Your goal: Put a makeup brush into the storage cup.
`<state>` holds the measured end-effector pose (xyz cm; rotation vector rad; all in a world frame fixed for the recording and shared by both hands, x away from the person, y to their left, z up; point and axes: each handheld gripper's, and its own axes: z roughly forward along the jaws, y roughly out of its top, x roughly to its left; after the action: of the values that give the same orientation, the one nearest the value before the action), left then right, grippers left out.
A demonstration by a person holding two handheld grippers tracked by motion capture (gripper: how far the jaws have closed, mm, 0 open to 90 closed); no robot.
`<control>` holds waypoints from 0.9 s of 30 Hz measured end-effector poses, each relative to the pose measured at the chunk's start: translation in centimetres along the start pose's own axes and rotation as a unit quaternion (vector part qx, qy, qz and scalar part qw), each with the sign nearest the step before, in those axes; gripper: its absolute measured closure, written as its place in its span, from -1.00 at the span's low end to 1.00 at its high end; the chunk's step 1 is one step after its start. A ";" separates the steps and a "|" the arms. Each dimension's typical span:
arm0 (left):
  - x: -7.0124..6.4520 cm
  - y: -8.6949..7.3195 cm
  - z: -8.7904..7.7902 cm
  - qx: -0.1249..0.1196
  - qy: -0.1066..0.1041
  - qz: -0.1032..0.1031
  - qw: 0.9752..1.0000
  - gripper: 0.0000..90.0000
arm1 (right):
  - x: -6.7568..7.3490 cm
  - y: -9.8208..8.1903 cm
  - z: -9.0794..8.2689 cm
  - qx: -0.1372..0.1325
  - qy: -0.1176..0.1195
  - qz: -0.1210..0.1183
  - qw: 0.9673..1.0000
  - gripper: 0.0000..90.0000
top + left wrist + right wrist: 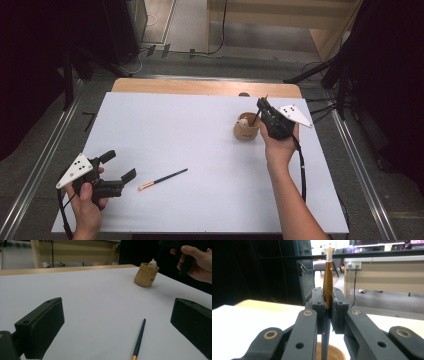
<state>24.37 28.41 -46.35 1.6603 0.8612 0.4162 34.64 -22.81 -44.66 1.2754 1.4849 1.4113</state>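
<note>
Landmark: tan cup (246, 128), far right part of the white table (200, 130), a small pale figure on its rim.
Right gripper (261, 106): just above and beside the cup; jaws clamped on a brush (327, 277).
Held brush: upright, bristle tip up, dark handle pointing down into the cup mouth; apparently so it drops in handle-first.
Left gripper (120, 167): well apart from the cup, near the table's front left; jaws wide, holding nothing.
Second brush (162, 179): flat on the table, just in front of the left jaws, handle aimed toward the cup; likely next pick.
</note>
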 end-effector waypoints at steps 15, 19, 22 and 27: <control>0.0 0.0 0.1 0.000 -0.002 -0.002 1.000 -1.00 | -0.3 -3.4 1.3 0.047 -0.018 -0.007 0.999 0.88; 0.0 0.0 0.1 -0.001 -0.002 -0.003 1.000 -1.00 | -0.3 -3.3 1.2 0.048 -0.017 -0.008 0.999 0.88; 0.0 0.0 0.1 0.000 -0.003 -0.003 1.000 -1.00 | -0.4 -3.3 1.3 0.051 -0.019 -0.003 0.999 0.80; 0.0 0.0 0.1 0.000 -0.003 -0.003 1.000 -1.00 | -0.6 -3.2 1.0 0.058 -0.026 0.007 0.998 0.22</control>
<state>24.41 28.35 -46.40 1.6582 0.8617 0.4067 35.22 -22.80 -47.99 1.3869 1.5445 1.3062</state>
